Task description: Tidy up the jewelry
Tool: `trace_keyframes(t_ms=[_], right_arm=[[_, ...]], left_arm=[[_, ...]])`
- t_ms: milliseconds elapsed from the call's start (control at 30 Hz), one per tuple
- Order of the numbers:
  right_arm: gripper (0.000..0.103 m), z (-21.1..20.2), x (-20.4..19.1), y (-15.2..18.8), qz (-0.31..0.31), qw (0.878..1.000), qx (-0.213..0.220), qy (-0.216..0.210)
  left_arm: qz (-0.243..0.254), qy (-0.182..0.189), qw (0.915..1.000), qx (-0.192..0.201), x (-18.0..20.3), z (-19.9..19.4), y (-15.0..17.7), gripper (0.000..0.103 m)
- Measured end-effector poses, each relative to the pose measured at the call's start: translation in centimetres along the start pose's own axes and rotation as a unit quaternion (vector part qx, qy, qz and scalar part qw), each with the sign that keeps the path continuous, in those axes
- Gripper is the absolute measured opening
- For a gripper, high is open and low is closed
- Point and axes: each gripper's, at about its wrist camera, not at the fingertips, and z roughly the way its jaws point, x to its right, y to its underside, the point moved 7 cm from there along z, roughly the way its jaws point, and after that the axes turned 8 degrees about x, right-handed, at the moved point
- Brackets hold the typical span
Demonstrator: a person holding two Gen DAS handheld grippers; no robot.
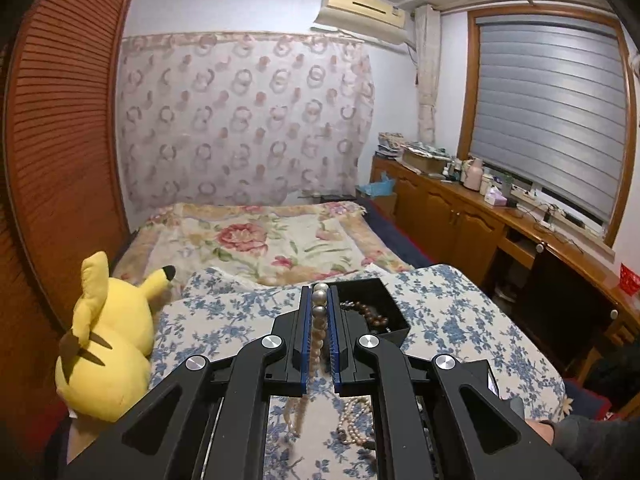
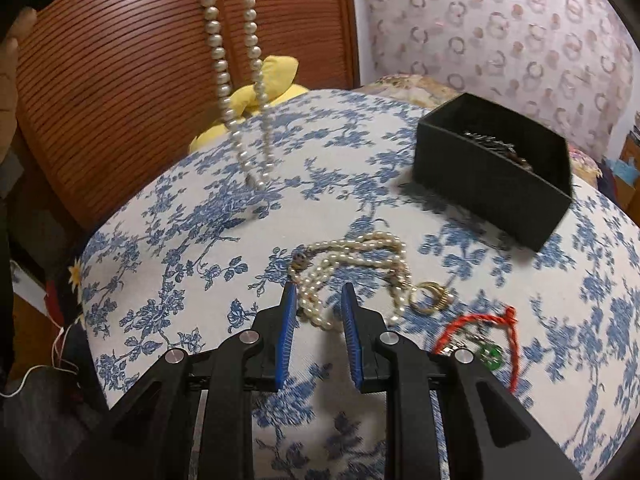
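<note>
1. Pearl necklace (image 2: pixel 236 80) is already off the bed: the left gripper (image 1: pixel 320 300) has its blue pads clenched on the strand, and the rest of it dangles in a long loop above the blue-floral bedspread (image 2: pixel 160 240), just short of touching it as far as I can tell.
2. Black box (image 2: pixel 492 168) sits further back on the spread with a dark bead bracelet (image 1: pixel 368 314) and some metal bits already inside, so part of the sorting looks done.
3. Left on the cloth: a multi-strand pearl bracelet (image 2: pixel 352 264), gold rings (image 2: pixel 430 298) touching its end, and a red cord with a green charm (image 2: pixel 480 340).
4. Pose-wise, the left one points a bit downward toward the box. The right gripper (image 2: pixel 318 316) tilts down steeply, fingers spread and holding nothing, straddling the pearl bracelet from just above. Guessing that's next.
</note>
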Motion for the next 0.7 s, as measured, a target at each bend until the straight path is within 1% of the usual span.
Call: trace_keyframes(t_ms=[67,200,267,300,367,533,700], right_arm=[[0.025,0.6,-0.2,0.2,-0.007,1.0,-0.012,0.001],[0.024,0.9,-0.6,0.1,-0.034,0.999,-0.015,0.011],[0.011,0.9,-0.8,0.1,-0.051,0.998,-0.018,0.017],[0.01,0.9,-0.9,0.1,-0.052,0.998,-0.019,0.016],[0.005,0.4,-0.6,-0.4,-0.047,0.999,-0.008,0.013],[0.005,-2.1,0.7,-2.3,-0.027,0.999,0.027,0.015],[0.005,-4.7,2.1,-5.0,-0.025,0.998,0.059,0.029]], left_arm=[[-0.003,-0.003,1.0,-0.003,-0.4,0.1,0.3,0.007],[-0.006,-0.007,0.9999,-0.01,-0.9,0.4,1.0,0.007],[-0.007,-0.008,0.9998,-0.014,-1.1,0.7,1.3,0.007],[-0.008,-0.009,0.9998,-0.015,-1.2,0.8,1.5,0.007],[-0.008,-0.009,0.9998,-0.018,-1.2,0.9,1.6,0.007],[-0.006,-0.013,0.9997,-0.02,-1.1,1.2,1.5,0.007],[-0.004,-0.014,0.9998,-0.015,-1.2,1.6,1.1,0.007]])
